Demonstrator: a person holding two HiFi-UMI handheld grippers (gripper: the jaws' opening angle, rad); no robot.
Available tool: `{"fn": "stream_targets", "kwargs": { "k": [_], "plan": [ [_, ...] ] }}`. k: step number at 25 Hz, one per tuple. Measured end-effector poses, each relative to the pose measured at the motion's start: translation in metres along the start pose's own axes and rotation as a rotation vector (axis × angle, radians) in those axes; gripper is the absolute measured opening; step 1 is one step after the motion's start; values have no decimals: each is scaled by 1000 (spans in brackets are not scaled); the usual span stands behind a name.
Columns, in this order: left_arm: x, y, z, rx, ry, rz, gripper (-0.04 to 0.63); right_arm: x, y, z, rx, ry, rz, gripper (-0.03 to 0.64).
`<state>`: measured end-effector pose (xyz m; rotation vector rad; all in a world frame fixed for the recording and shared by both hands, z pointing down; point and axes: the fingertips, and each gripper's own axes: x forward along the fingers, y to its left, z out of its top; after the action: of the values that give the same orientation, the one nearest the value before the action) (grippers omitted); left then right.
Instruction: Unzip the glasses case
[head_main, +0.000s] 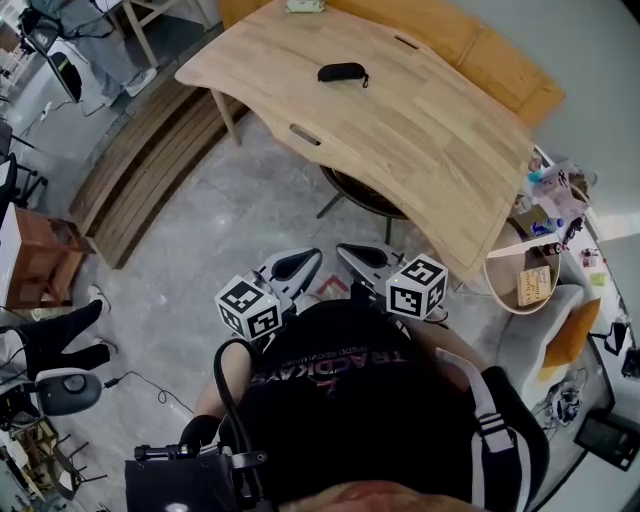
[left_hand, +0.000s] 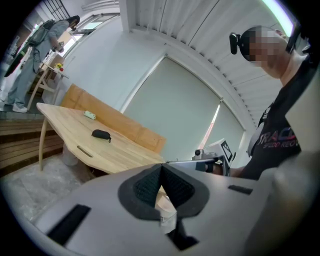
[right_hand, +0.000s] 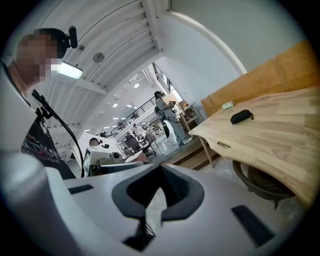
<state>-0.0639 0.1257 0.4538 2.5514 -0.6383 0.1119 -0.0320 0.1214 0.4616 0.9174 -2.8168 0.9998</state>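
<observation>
A black zipped glasses case (head_main: 343, 72) lies on the far part of the light wooden table (head_main: 420, 130). It also shows small in the left gripper view (left_hand: 101, 133) and the right gripper view (right_hand: 241, 116). Both grippers are held close to the person's body, well short of the table and far from the case. My left gripper (head_main: 305, 260) is shut, its pads meeting at the tip (left_hand: 161, 166) with nothing between them. My right gripper (head_main: 350, 252) is likewise shut and empty (right_hand: 160, 168). The two point towards each other's tips.
A small pale green object (head_main: 305, 6) lies at the table's far edge. A dark round stool (head_main: 365, 195) stands under the table's near side. Wooden steps (head_main: 140, 165) run along the left. A round side table (head_main: 530, 275) with clutter stands at the right.
</observation>
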Motion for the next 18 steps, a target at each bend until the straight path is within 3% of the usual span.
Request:
{"fn": "stream_targets", "kwargs": {
  "k": [18],
  "plan": [
    [-9, 9, -3, -41, 7, -13, 12, 13, 9, -6, -12, 52, -10, 15]
  ]
}}
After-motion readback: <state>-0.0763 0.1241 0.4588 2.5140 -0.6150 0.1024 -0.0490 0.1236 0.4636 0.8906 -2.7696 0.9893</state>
